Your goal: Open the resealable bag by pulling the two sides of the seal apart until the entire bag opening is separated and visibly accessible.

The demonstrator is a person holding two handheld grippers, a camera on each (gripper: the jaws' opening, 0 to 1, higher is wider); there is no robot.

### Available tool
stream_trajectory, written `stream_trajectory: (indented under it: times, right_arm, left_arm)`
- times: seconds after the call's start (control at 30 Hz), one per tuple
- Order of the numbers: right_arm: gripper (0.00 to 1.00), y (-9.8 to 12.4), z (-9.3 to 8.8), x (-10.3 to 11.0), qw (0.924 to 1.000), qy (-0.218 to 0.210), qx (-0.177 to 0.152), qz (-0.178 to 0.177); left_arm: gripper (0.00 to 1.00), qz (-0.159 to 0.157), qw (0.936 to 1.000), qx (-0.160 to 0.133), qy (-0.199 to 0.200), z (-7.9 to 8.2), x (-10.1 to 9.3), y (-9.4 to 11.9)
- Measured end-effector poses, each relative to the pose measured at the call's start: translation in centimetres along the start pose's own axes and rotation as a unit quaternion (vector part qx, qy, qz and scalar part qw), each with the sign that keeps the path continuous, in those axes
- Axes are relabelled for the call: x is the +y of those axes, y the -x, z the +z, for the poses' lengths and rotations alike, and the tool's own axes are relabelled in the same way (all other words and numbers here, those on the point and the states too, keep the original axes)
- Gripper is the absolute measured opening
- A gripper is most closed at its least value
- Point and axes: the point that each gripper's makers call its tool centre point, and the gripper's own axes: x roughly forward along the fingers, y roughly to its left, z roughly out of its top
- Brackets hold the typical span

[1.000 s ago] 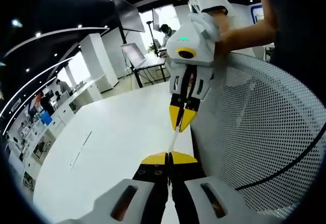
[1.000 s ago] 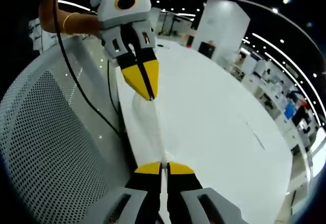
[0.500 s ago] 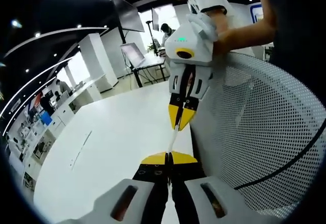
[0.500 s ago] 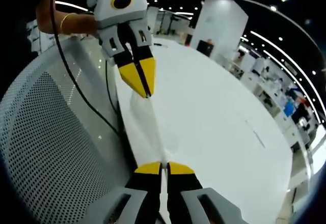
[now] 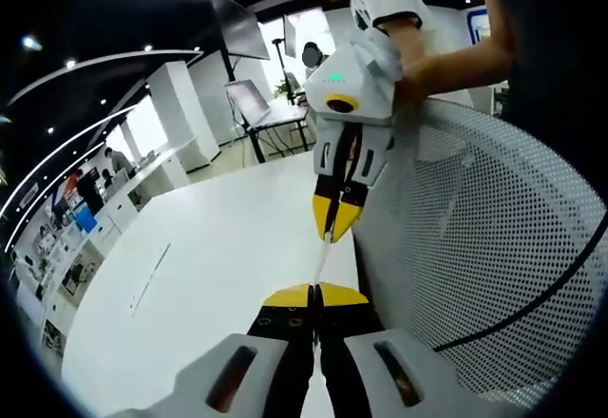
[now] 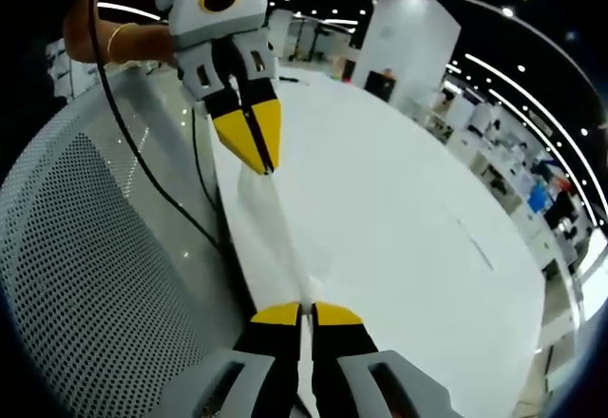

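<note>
The resealable bag (image 5: 323, 258) (image 6: 275, 237) hangs stretched in the air between the two grippers, above the white bench (image 5: 209, 275) (image 6: 408, 237), and it looks thin and clear, seen almost edge-on. The left gripper (image 5: 314, 294) (image 6: 258, 161) has its yellow jaws closed on one end of the bag and the right gripper (image 6: 305, 312) (image 5: 332, 233) clamps the opposite end. Just beside the bag stands a white perforated panel (image 5: 475, 237) (image 6: 85, 275) with a black cable (image 6: 152, 180) over it.
</note>
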Motion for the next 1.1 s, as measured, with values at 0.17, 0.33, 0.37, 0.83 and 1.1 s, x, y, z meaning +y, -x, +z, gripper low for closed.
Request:
stream_trajectory:
  times: [0.17, 0.33, 0.37, 0.83, 1.1]
  right_arm:
    - [0.0, -0.1, -0.1, 0.1, 1.0, 0.0, 0.003, 0.002]
    - [0.0, 0.0, -0.3, -0.2, 0.9999, -0.014, 0.004, -0.001]
    - [0.0, 0.0, -0.4, -0.1, 0.9999, -0.015, 0.006, -0.002]
    - [0.0, 0.1, -2.0, -0.6, 0.9983, -0.04, 0.04, -0.013]
    - [0.0, 0.1, -2.0, -0.6, 0.9981, -0.045, 0.04, -0.013]
  left_arm:
    - [0.0, -0.002, 1.0, 0.002, -0.002, -0.3, -0.2, 0.0]
    - [0.0, -0.001, 1.0, 0.002, 0.001, -0.1, -0.2, 0.3]
    - [0.0, -0.002, 1.0, 0.003, 0.0, -0.1, -0.3, 0.4]
    - [0.0, -0.005, 1.0, 0.003, 0.008, -0.5, -0.1, 0.9]
    - [0.0, -0.001, 0.9999, 0.002, 0.013, -0.7, 0.1, 1.1]
